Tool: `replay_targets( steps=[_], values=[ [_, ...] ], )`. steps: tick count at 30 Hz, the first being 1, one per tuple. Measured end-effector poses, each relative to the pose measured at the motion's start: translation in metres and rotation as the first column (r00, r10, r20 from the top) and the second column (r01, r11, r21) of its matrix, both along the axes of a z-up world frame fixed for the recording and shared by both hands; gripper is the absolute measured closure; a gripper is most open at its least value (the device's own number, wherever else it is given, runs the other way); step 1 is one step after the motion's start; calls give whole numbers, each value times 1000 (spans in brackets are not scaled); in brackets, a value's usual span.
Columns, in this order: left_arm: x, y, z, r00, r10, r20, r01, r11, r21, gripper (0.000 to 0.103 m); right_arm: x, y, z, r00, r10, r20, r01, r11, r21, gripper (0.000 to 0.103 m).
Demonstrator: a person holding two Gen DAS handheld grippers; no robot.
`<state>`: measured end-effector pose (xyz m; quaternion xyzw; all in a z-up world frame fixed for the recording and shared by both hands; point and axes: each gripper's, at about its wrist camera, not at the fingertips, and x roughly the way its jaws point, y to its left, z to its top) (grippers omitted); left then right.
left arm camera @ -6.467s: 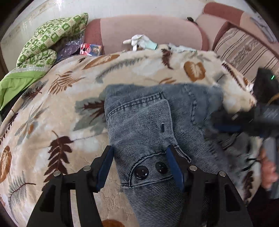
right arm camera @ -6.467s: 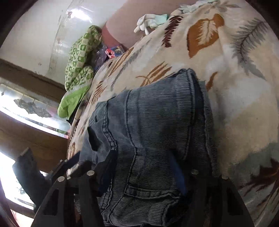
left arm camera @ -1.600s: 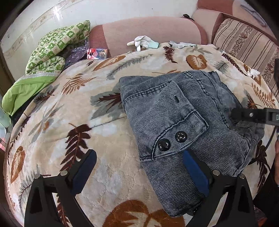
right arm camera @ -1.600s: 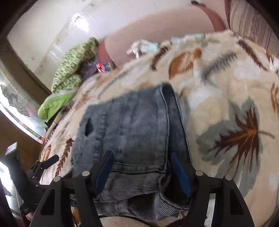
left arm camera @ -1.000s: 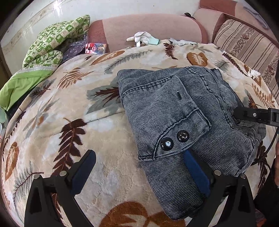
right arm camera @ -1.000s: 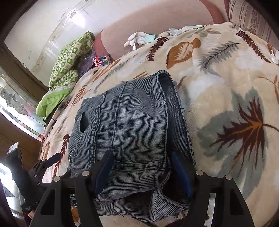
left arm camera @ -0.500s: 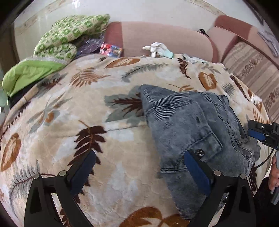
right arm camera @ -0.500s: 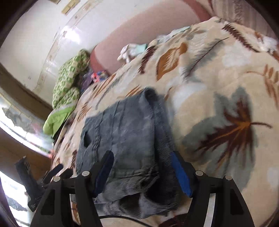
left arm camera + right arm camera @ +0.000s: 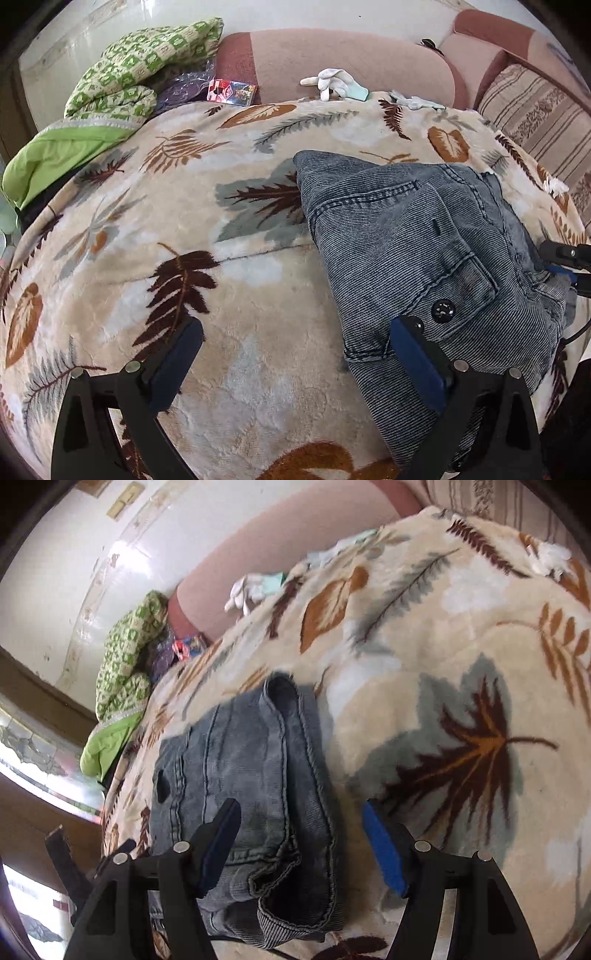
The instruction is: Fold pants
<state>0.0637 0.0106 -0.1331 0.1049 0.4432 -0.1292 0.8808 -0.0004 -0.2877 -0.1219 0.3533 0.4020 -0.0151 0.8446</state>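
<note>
Since a moment ago both my grippers have slid sideways off the pants (image 9: 424,236), so the bundle sits further right in the left view and further left in the right view. Folded into a compact stack of grey-blue denim, the pants lie on the leaf-patterned blanket (image 9: 184,221), flap pocket on top with one dark button (image 9: 441,310) showing and the waistband edge toward the sofa back (image 9: 332,62). From the right view the stacked layers show thick rolled edges (image 9: 295,757), with the bottom end loose and rumpled.

My left gripper (image 9: 295,354) points down at the blanket with its jaws spread wide and nothing between them; its left finger (image 9: 177,358) is over bare blanket, its right finger (image 9: 413,358) over the near edge of the pants. My right gripper (image 9: 301,843) is also spread, holding nothing, with the corner of the bundle lying between its fingers.
</note>
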Motion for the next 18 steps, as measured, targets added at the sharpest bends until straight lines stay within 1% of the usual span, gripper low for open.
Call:
replay_targets(
  steps=[2, 5, 8, 12, 14, 16, 18],
  values=[
    [2, 3, 0, 1000, -1, -11, 1, 1000, -15, 2, 6, 4, -11, 998, 52, -30, -50, 997, 63, 31],
    [8, 10, 0, 999, -1, -49, -3, 998, -71, 2, 7, 9, -11, 997, 74, -24, -73, 996, 47, 31],
    [10, 18, 2, 997, 6, -79, -17, 990, -140, 2, 6, 11, -12, 997, 75, -23, -74, 996, 55, 31],
    [10, 23, 10, 997, -13, -78, -5, 974, -226, 2, 1, 8, -14, 998, 68, -5, -67, 992, 104, 31],
    [7, 24, 16, 997, -29, -66, 10, 962, -272, 2, -3, 7, -10, 998, 62, 31, -65, 991, 121, 30],
    [3, 19, 20, 997, -54, -55, 37, 959, -281, 2, -8, 10, 0, 995, 59, 80, -66, 994, 88, 30],
    [-2, 10, 20, 995, -88, -45, 74, 964, -254, 2, -13, 15, 10, 990, 59, 125, -63, 998, 30, 30]
  ],
)
